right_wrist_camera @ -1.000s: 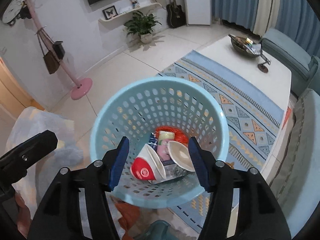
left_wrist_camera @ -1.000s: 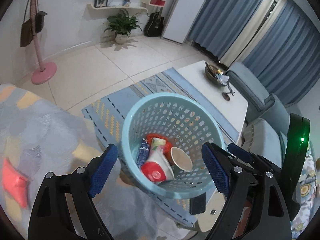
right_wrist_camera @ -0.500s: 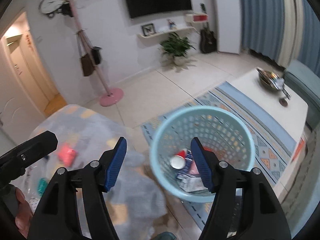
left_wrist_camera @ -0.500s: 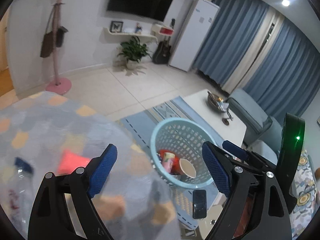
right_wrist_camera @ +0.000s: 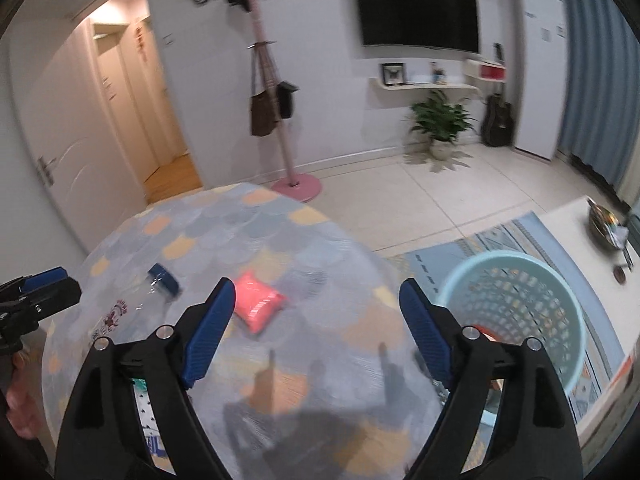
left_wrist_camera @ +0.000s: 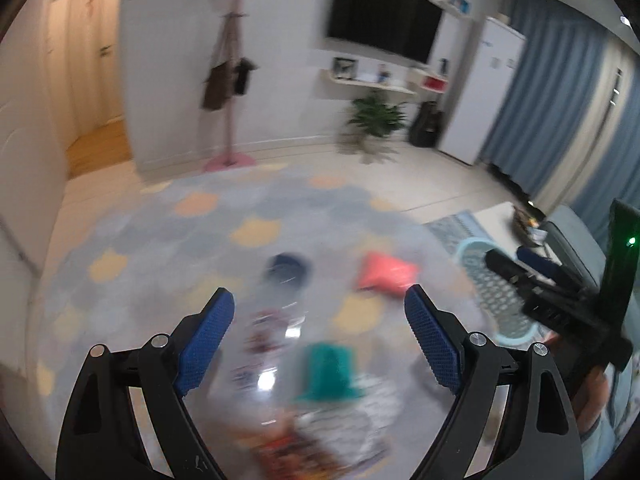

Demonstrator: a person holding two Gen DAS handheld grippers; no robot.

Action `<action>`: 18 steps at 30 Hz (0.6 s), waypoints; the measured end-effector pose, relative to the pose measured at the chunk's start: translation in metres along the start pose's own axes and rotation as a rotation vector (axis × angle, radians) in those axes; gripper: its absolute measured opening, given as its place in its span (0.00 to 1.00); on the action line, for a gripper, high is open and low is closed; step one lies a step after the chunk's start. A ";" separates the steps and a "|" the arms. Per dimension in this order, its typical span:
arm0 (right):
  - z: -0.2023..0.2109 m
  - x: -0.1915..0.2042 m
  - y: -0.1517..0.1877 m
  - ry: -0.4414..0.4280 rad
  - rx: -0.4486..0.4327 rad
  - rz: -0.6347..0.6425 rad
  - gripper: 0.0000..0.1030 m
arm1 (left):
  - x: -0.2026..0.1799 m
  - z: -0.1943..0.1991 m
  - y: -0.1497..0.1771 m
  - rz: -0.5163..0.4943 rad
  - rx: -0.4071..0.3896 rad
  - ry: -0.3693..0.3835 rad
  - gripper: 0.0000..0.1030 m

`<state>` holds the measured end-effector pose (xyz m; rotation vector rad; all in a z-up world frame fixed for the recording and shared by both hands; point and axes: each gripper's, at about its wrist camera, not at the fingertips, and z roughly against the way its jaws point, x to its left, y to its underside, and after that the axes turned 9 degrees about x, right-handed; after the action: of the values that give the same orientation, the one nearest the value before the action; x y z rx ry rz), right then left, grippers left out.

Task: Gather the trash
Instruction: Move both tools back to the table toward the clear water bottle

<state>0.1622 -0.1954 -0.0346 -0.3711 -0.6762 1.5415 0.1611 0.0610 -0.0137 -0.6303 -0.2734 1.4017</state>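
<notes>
Both hand-held grippers, left (left_wrist_camera: pixel 318 338) and right (right_wrist_camera: pixel 316 330), gape empty above the desk (right_wrist_camera: pixel 224 236), where the pink packet (right_wrist_camera: pixel 258 306) and clear bottle (right_wrist_camera: pixel 138 304) lie beside the basket (right_wrist_camera: pixel 516 308); a hasty grab could knock the bottle rolling.

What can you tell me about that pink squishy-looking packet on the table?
The pink packet is a small, flat, pillow-like pouch of plain coral-pink, probably plastic or foil, with pinched ends. It lies flat and slanted on the round table's patterned cloth, near the middle. It lies apart from the clear bottle to its left. Neither gripper touches it. The left wrist view shows it too, blurred.
</notes>
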 end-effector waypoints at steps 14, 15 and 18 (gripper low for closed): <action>-0.072 0.038 0.009 -0.001 0.097 0.141 0.78 | 0.057 -0.044 0.040 0.090 0.148 0.055 0.83; -0.074 0.037 0.008 -0.012 0.112 0.140 0.78 | 0.056 -0.046 0.041 0.088 0.156 0.052 0.83; -0.079 0.038 0.007 -0.028 0.132 0.153 0.78 | 0.054 -0.056 0.040 0.085 0.180 0.035 0.81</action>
<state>0.2011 -0.1428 -0.0928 -0.3081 -0.5752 1.7297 0.1672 0.1008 -0.0911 -0.5226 -0.0919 1.4769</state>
